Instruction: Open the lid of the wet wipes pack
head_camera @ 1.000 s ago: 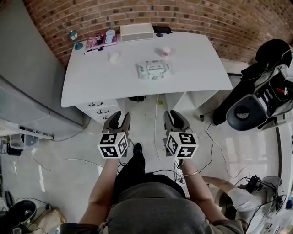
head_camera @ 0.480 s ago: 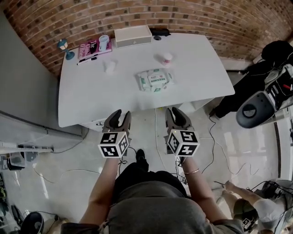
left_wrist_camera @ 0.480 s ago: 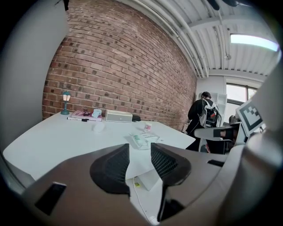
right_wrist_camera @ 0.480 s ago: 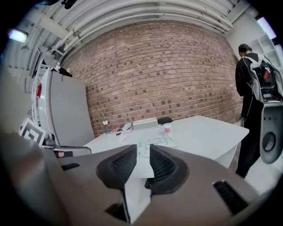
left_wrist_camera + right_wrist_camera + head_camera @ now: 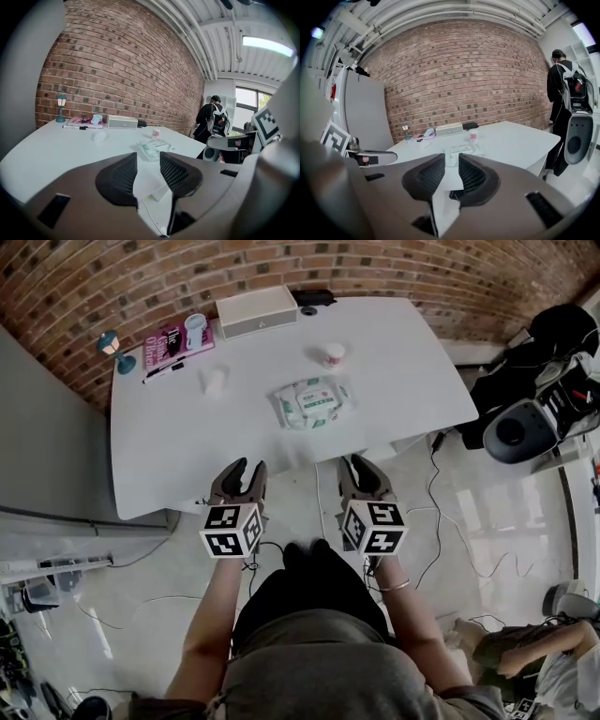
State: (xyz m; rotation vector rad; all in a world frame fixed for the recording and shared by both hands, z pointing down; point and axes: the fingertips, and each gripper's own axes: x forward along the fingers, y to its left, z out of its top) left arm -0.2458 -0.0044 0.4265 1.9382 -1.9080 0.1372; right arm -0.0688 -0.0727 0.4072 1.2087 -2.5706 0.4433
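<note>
Nearest the person, the left gripper and the right gripper hang side by side at the near edge of the white surface. Both are released, jaws apart with nothing between them. Further in, the wet wipes pack lies flat mid-surface, lid closed, well apart from both grippers. Beyond it stands a small cup, and a white box sits by the brick wall.
</note>
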